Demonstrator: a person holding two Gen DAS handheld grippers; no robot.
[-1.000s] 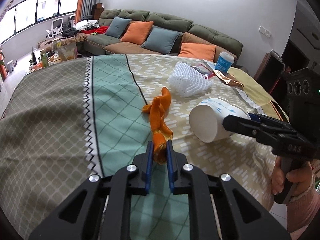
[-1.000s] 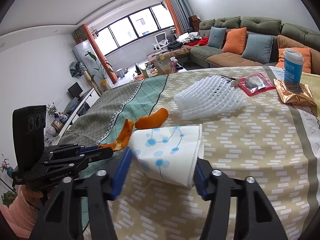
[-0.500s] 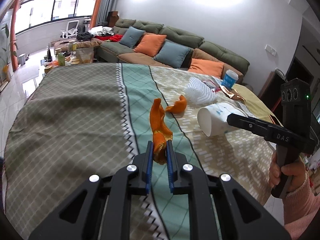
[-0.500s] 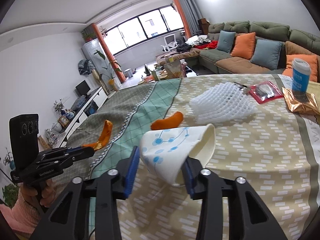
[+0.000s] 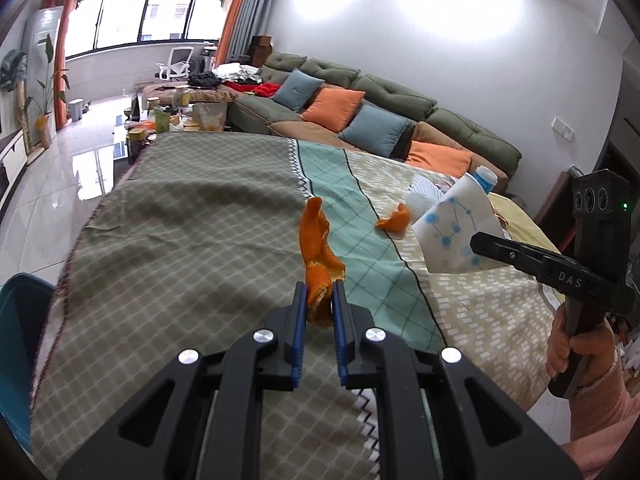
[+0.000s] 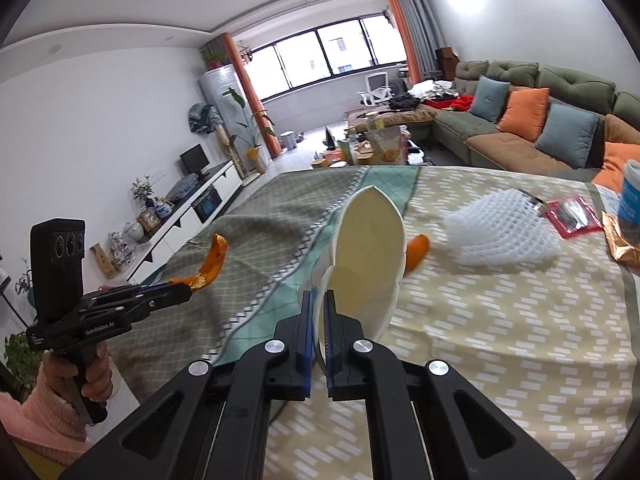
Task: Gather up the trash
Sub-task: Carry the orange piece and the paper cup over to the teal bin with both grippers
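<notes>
My left gripper [image 5: 319, 294] is shut on a long strip of orange peel [image 5: 318, 240], held above the patterned tablecloth [image 5: 192, 248]; the same peel [image 6: 212, 258] sticks up from that gripper [image 6: 184, 286] in the right wrist view. My right gripper [image 6: 319, 300] is shut on a white paper cup [image 6: 368, 256] with blue dots, squashed flat, its mouth facing the camera. The left wrist view shows that cup [image 5: 452, 232] lifted off the table at the right gripper's tip [image 5: 480, 242]. A second, small piece of orange peel [image 5: 394, 222] lies on the cloth, partly hidden behind the cup [image 6: 418, 250].
White foam fruit netting [image 6: 500, 232], a red packet [image 6: 572, 216], a gold wrapper [image 6: 620, 240] and a blue-and-white cup [image 6: 632, 196] lie at the table's far right. A teal bin rim [image 5: 16, 344] shows at the lower left. A sofa [image 5: 360, 112] stands behind the table.
The right gripper closed and crushed the paper cup flat, then lifted it off the table. The left gripper carried its peel strip leftward, leaving the small peel piece behind on the cloth.
</notes>
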